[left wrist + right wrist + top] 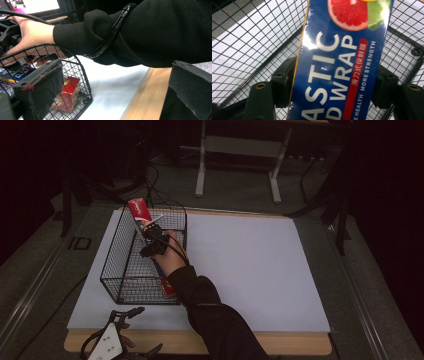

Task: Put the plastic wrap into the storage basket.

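a long box of plastic wrap [342,65] is held between the jaws of the right gripper [154,240], slanted inside a black wire basket [117,265] on a white sheet [250,270]. the left gripper [117,340] is kept at the table's near edge, jaws spread wide, gripping nothing.

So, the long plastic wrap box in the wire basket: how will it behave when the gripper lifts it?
The plastic wrap box looks like a stiff carton, so it should keep its shape. Its glossy, glaring surface may slip between the right gripper jaws. Long and slanting over the wire basket rim, it may swing or tip if held off-centre.
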A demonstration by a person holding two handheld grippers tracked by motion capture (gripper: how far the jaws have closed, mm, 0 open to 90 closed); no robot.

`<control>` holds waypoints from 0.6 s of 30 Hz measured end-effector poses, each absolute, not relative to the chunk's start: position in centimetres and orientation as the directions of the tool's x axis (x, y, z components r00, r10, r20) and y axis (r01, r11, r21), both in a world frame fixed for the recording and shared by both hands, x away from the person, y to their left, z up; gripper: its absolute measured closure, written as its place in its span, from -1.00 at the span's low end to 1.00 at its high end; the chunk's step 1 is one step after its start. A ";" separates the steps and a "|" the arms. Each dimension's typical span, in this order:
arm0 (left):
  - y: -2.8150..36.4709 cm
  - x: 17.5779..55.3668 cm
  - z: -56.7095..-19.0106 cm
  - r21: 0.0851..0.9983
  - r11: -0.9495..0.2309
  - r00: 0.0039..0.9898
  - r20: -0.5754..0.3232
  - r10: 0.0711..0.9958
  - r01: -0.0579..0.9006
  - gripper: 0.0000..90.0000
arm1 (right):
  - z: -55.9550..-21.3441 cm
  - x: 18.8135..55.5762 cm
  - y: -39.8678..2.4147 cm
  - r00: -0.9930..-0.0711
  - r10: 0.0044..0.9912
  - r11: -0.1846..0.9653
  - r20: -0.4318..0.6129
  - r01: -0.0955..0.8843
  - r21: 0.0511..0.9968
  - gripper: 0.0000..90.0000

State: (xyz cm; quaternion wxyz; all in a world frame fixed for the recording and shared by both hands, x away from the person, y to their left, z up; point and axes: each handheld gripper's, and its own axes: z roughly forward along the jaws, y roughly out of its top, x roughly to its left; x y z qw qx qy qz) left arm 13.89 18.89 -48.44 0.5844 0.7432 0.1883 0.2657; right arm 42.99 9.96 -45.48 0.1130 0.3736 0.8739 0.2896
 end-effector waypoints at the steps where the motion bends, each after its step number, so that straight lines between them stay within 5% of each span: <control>1: 18.9 13.9 -48.4 0.969 -0.246 0.788 0.174 0.590 -0.030 -1.00 | -45.5 43.0 10.0 -0.698 0.716 0.557 0.020 0.588 0.587 -0.31; 18: 18.8 13.9 -48.5 0.968 -0.249 0.787 0.175 0.592 -0.028 -1.00 | -43.2 42.6 8.3 -0.706 0.705 0.509 0.072 0.573 0.643 -0.42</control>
